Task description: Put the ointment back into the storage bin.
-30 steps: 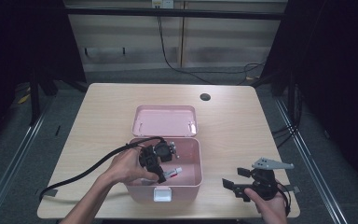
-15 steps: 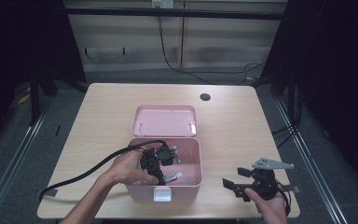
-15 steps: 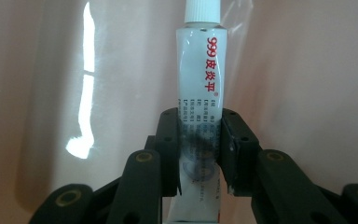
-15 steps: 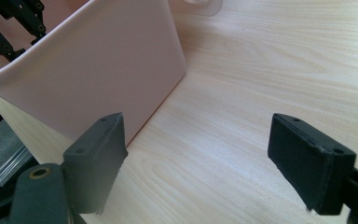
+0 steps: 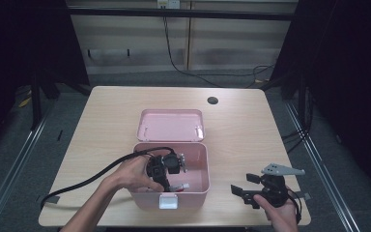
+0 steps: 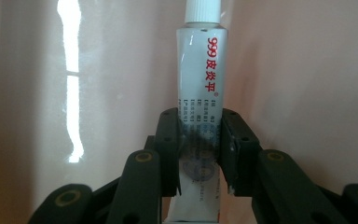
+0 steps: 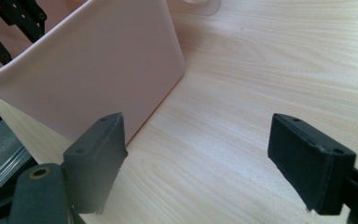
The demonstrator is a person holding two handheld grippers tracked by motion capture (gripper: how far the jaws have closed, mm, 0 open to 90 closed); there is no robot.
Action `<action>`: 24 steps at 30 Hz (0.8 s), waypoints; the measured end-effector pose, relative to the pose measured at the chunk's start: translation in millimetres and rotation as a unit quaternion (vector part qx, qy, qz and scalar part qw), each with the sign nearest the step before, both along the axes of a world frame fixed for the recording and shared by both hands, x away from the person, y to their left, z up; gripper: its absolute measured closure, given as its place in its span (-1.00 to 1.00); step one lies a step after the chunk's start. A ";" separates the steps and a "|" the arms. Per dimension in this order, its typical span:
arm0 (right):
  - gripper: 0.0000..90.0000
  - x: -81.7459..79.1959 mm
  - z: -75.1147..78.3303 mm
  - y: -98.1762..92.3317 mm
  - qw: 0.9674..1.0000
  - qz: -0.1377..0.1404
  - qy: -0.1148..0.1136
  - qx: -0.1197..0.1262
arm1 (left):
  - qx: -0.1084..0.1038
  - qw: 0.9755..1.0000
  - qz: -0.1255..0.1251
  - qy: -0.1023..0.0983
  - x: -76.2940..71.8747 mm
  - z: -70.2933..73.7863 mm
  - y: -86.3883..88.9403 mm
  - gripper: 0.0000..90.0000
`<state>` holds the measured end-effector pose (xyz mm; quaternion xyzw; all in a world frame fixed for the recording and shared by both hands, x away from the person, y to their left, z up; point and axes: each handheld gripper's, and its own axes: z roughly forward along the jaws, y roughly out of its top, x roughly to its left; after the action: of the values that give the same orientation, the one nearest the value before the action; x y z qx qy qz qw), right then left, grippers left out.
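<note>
Between the two black jaws of the left gripper [image 6: 199, 154] stands a white ointment tube [image 6: 200, 88], clamped near its crimped lower end, its capped end running ahead of the jaws toward the glossy inner wall of the pink box [image 5: 198, 181]. In the high view that gripper [image 5: 166, 169] sits down inside the box, with the loose pink lid [image 5: 170, 124] lying on the table [image 5: 101, 121] beyond it.

The grip looks risky, as I judge it: the pads pinch only a short, soft stretch of the tube, so a quick lift or a twist could let it pivot or slide out and drop back into the box. The long free end ahead of the jaws could also catch the box wall or rim on the way up, levering the tube loose or dragging the light box along.

Off to the side, the right gripper [image 7: 205, 163] rests over bare wood beside the box's outer wall, jaws wide and holding nothing; it does not steady the box.
</note>
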<state>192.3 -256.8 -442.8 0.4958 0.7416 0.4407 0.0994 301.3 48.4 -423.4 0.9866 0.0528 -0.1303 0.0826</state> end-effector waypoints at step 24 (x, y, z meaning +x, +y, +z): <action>-0.59 0.0 0.0 0.3 1.000 -0.001 0.003 -0.001 | 0.014 1.000 -0.003 0.003 1.1 -3.5 -1.8 0.57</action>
<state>192.3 -256.6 -442.8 0.4978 0.7419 0.4383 0.0982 302.5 46.6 -426.9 0.9874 0.0519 -0.1330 0.0682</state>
